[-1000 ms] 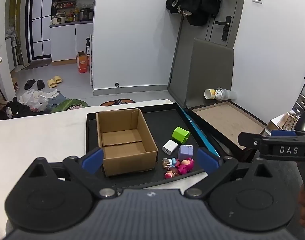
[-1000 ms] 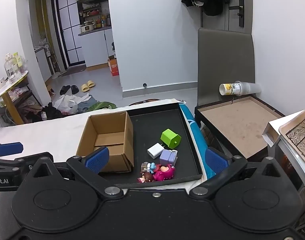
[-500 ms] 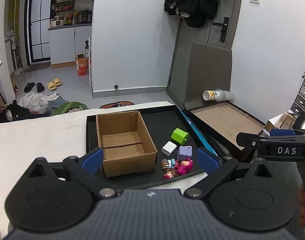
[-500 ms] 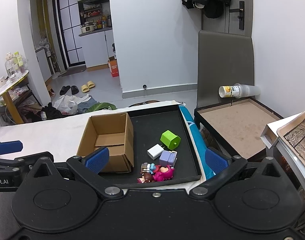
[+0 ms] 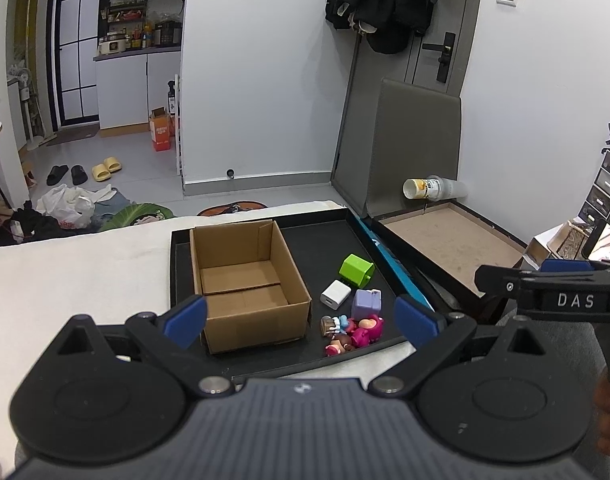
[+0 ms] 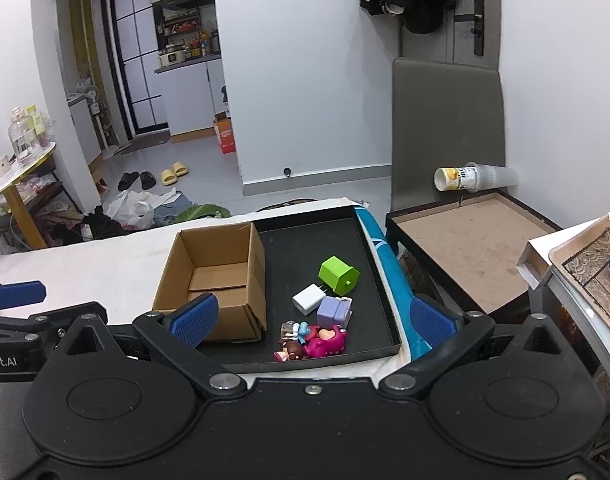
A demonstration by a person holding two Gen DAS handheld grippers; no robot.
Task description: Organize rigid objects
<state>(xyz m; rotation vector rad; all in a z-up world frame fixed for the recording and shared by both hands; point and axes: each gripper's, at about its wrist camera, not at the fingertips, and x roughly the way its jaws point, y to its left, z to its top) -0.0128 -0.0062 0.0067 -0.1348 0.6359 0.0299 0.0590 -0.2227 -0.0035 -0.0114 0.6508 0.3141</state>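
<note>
Still, little changed over the last second: the toys [image 6: 311, 340] and chargers [image 6: 337, 276] lay lower centre on the black tray [image 6: 379, 280], right of the empty cardboard box [image 6: 213, 276]. Your left gripper [image 5: 301, 316] and right gripper [image 6: 313, 316] hung back, jaws spread, so sorting hadn't begun.

box [image 5: 247, 282] on tray [image 5: 325, 232], left of chargers [image 5: 355, 270] and toys [image 5: 353, 330]
</note>
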